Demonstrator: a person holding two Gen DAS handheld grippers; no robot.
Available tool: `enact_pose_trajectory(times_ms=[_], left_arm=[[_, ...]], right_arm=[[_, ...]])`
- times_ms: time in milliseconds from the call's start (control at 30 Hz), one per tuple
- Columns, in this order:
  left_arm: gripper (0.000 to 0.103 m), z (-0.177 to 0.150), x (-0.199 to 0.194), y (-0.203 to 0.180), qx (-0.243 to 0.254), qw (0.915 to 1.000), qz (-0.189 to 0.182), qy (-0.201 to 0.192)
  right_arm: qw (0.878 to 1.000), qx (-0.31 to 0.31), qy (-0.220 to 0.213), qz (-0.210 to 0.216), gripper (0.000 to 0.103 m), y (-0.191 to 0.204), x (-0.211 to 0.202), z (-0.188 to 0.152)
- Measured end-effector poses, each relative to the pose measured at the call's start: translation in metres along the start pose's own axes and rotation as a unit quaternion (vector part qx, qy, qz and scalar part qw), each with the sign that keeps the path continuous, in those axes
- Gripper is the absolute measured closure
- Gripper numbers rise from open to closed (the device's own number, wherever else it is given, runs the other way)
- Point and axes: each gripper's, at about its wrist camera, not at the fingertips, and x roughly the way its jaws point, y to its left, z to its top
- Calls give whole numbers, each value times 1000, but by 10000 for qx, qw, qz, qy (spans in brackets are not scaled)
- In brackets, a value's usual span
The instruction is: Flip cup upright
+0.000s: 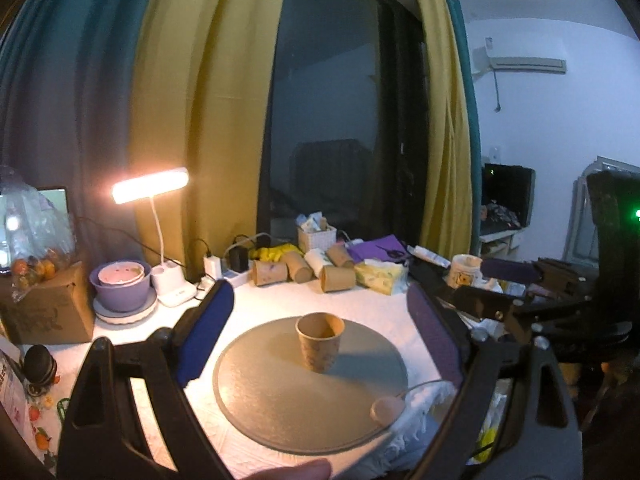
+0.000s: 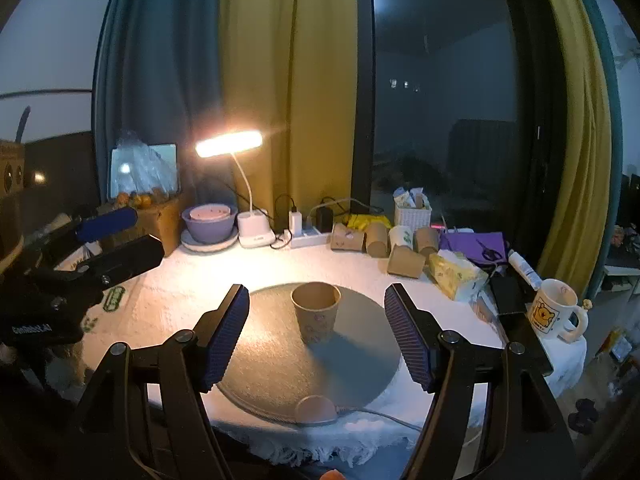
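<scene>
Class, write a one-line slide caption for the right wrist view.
Open right claw faces an upright paper cup on a round grey mat, lamp glowing behind.

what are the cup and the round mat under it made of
Cup: looks like kraft paper, matte brown with a faint print and a thin rolled rim. Mat: grey and dull with a fine grainy surface, perhaps felt or silicone; the pictures leave that open.
</scene>
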Motion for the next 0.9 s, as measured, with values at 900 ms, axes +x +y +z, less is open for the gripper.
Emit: enact_pose_trajectory(times_ms=[900], left_arm=[[14,-10,-3,10,-223,9995,-37,225]], right_arm=[[9990,388,213,108,30,9,15,-7]])
